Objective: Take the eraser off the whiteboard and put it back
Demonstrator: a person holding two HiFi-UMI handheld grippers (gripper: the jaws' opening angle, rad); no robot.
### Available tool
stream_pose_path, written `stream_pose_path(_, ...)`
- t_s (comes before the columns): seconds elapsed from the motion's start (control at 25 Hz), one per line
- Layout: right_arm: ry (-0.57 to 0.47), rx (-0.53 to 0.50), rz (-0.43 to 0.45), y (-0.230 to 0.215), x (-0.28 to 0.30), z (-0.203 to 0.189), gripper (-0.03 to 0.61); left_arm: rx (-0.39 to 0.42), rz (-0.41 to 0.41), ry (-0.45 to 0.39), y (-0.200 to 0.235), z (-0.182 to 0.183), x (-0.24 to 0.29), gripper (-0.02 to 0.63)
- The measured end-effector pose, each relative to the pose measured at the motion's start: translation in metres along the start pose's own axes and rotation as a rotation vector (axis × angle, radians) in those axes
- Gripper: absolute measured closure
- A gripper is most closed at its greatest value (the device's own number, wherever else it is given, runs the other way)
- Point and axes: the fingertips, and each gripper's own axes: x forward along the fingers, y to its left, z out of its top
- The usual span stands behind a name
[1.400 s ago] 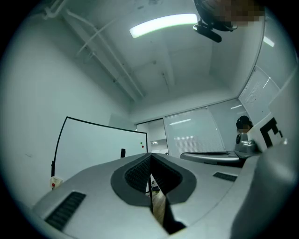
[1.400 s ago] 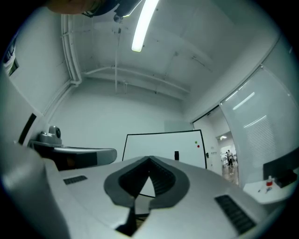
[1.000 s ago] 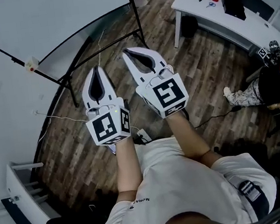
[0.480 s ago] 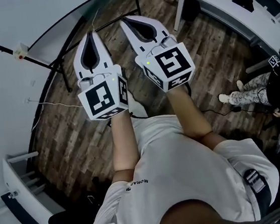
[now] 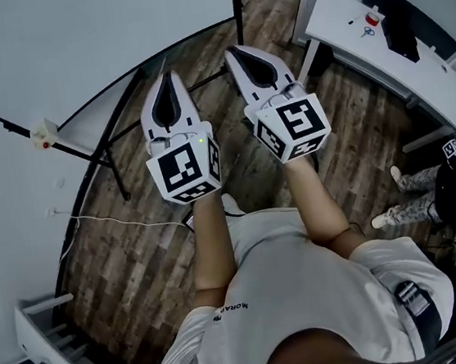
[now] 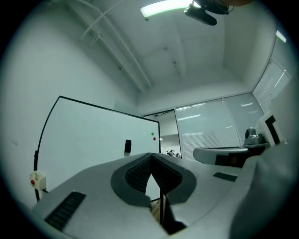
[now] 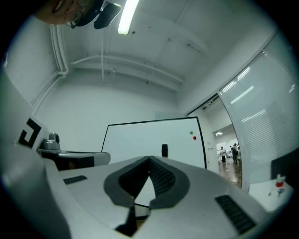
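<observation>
A small dark eraser (image 6: 127, 146) sticks upright on the whiteboard (image 6: 88, 140), left of a green and a red magnet (image 6: 153, 136). The right gripper view shows the same eraser (image 7: 164, 150) on the whiteboard (image 7: 140, 140), beyond the jaw tips. In the head view the whiteboard (image 5: 71, 48) fills the upper left; no eraser shows there. My left gripper (image 5: 168, 77) and right gripper (image 5: 237, 50) are held side by side, pointing toward the board and short of it. The left gripper (image 6: 150, 155) is shut and empty, and so is the right gripper (image 7: 149, 159).
The board's black stand legs (image 5: 117, 149) spread over the wood floor, with a white cable (image 5: 117, 219) beside them. A small white box (image 5: 43, 132) clings to the frame. A white desk (image 5: 392, 41) stands at right, a seated person (image 5: 452, 191) beyond it.
Both grippers have travelled together toward the whiteboard, which now looks larger and nearer. Their jaws stay shut throughout.
</observation>
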Motion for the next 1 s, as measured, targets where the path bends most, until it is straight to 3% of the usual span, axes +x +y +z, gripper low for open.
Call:
stream_pose_path(0.16,0.0,0.002,-0.054,-0.005,0.056,-0.012,0.566,0.006,-0.03,0.018,0.041,-0.012,0.042,0.614)
stream_pose_path(0.44,0.025,0.016,-0.059,-0.004,0.116,-0.035,0.566,-0.006,-0.043,0.049,0.08,-0.036,0.087,0.614)
stream_pose_path(0.76,-0.009,-0.011,-0.02,-0.051,0.171,-0.038,0.566,0.015,-0.005,0.019,0.078,-0.041,0.164,0.614)
stream_pose_path(1.0,-0.031,0.035,0.047,-0.095,0.215,-0.048,0.566,0.031,0.064,0.024,0.074,-0.053,0.23,0.614)
